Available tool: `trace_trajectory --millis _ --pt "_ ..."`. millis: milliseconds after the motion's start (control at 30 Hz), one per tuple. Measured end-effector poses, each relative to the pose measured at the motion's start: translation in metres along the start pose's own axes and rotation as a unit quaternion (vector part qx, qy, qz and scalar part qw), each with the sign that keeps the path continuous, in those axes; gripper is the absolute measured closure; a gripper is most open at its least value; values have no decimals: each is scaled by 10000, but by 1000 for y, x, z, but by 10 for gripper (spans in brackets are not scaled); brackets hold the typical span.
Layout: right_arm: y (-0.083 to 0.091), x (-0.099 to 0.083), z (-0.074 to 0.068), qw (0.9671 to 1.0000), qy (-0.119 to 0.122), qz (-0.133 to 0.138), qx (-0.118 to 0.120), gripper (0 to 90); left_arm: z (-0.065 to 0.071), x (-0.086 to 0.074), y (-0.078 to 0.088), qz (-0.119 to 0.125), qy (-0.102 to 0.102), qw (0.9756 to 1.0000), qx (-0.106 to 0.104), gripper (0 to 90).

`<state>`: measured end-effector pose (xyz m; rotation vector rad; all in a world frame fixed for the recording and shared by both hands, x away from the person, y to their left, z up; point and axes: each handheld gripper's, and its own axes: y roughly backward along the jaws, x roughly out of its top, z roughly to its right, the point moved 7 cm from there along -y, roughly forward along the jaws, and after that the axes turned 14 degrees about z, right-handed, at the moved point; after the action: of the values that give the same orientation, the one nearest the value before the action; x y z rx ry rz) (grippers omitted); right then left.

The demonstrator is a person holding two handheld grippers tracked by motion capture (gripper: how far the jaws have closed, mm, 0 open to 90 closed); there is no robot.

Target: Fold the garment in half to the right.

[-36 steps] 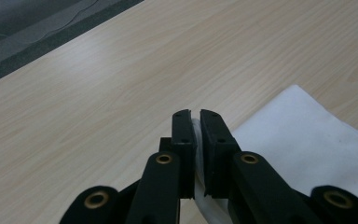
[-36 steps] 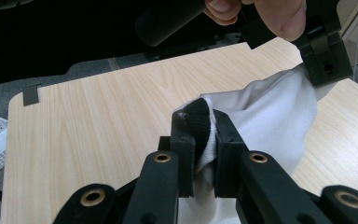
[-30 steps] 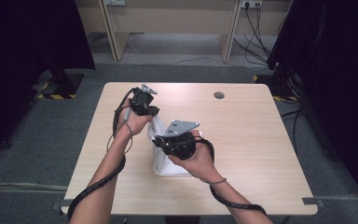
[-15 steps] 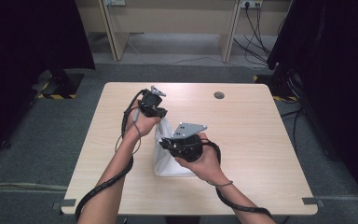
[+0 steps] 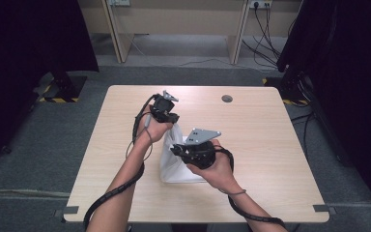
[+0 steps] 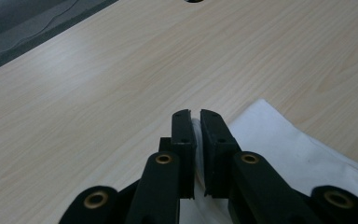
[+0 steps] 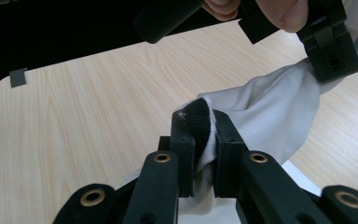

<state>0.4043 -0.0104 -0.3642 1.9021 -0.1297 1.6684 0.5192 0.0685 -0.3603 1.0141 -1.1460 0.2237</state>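
Observation:
A white cloth (image 5: 174, 164) lies partly on the light wooden table (image 5: 270, 135), its upper part lifted off the surface. My left gripper (image 5: 172, 119) is shut on the cloth's far top corner and holds it up. In the left gripper view a thin white edge sits pinched in the left gripper (image 6: 196, 135), and the cloth (image 6: 279, 149) spreads to the right below. My right gripper (image 5: 176, 149) is shut on a bunched fold of the cloth (image 7: 270, 116), seen between its tips (image 7: 204, 126). The cloth stretches from there up to the left gripper (image 7: 328, 51).
A round cable hole (image 5: 227, 98) sits in the table near the far edge. Black cables trail from both grippers along the forearms. Beyond the table are wooden cabinets (image 5: 174, 19), floor cables and dark curtains at both sides.
My left gripper has moved right and a little nearer, towards the right gripper, carrying the cloth corner. The right gripper has shifted slightly right and nearer with its fold.

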Motion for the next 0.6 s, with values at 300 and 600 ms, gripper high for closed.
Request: trace_trajectory --millis 300,600 --pt "6 -6 3 10000 -26 -36 -32 821 6 -2 -7 -30 -23 10000 -41 843" --pt "11 -11 5 10000 -22 -69 -64 821 15 -2 -15 -19 -36 9999 -111 843"
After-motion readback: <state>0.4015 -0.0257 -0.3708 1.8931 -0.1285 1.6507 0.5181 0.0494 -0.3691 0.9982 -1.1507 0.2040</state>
